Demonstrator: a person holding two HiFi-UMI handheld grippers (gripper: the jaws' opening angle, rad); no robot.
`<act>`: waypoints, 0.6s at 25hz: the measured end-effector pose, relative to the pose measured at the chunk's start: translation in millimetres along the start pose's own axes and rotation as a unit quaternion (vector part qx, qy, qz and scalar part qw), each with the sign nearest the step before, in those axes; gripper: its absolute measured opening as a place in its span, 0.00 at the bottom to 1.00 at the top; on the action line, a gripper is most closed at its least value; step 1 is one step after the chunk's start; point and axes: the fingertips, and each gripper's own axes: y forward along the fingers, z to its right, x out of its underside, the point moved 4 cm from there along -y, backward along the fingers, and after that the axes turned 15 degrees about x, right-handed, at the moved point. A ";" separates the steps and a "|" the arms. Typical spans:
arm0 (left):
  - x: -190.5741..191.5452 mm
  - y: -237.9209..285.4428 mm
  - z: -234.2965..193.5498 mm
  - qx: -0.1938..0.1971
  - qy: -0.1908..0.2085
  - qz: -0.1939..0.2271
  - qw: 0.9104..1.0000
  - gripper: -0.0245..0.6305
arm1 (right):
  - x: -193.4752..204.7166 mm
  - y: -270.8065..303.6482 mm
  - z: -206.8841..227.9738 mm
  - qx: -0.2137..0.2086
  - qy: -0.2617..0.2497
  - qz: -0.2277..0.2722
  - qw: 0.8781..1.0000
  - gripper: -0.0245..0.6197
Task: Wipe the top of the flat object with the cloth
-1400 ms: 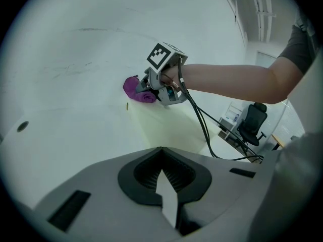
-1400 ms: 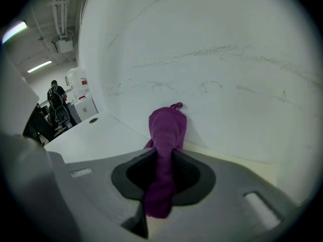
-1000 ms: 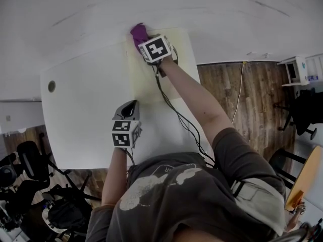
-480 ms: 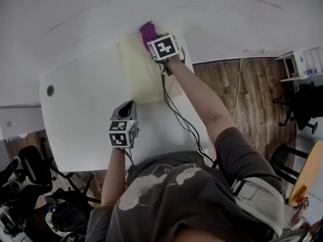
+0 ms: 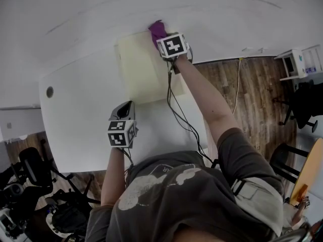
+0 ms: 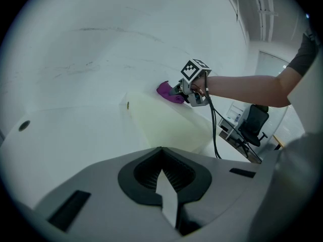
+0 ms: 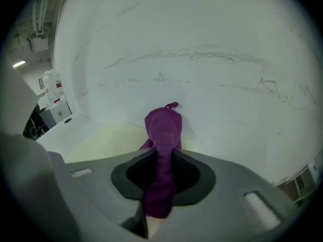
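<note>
A pale yellow flat board (image 5: pixel 144 69) lies on the white table (image 5: pixel 81 120), its far edge against the wall. My right gripper (image 5: pixel 162 36) is shut on a purple cloth (image 5: pixel 157 30) and holds it on the board's far right corner. In the right gripper view the purple cloth (image 7: pixel 162 135) runs between the jaws and reaches the wall. My left gripper (image 5: pixel 125 110) hovers over the table near the board's front edge, jaws shut with nothing in them. The left gripper view shows the board (image 6: pixel 166 125) and the cloth (image 6: pixel 169 92) ahead.
The white wall (image 5: pixel 151 4) stands right behind the board. A round cable hole (image 5: pixel 49 92) sits at the table's left. The table's right edge drops to a wooden floor (image 5: pixel 252 100). Black cables (image 5: pixel 179 120) trail from the right gripper across the table.
My right gripper has slid the cloth rightward along the board's far edge, from its left part to the right corner. The left gripper has stayed about where it was.
</note>
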 end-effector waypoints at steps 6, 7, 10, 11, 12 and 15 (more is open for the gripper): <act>1.1 0.5 -0.9 0.001 -0.001 -0.002 1.000 0.03 | 11.2 1.1 22.1 0.018 0.019 -0.017 1.000 0.15; 0.9 0.5 -1.0 0.001 0.000 -0.003 1.000 0.03 | 12.2 1.1 25.0 0.021 0.021 -0.018 0.999 0.15; 0.3 0.2 -0.4 0.002 0.002 -0.005 1.000 0.03 | 14.6 -0.8 32.8 0.031 0.026 -0.020 0.999 0.15; 0.3 0.1 -0.2 0.002 0.002 -0.005 1.000 0.03 | 15.3 -1.7 34.8 0.033 0.028 -0.020 0.999 0.15; 0.4 0.2 -0.3 0.003 0.003 -0.006 1.000 0.03 | 16.0 -2.0 36.0 0.034 0.030 -0.021 0.999 0.15; 0.8 0.4 -1.9 0.005 0.003 -0.007 1.000 0.03 | 16.9 -1.9 37.4 0.027 0.035 -0.033 0.998 0.15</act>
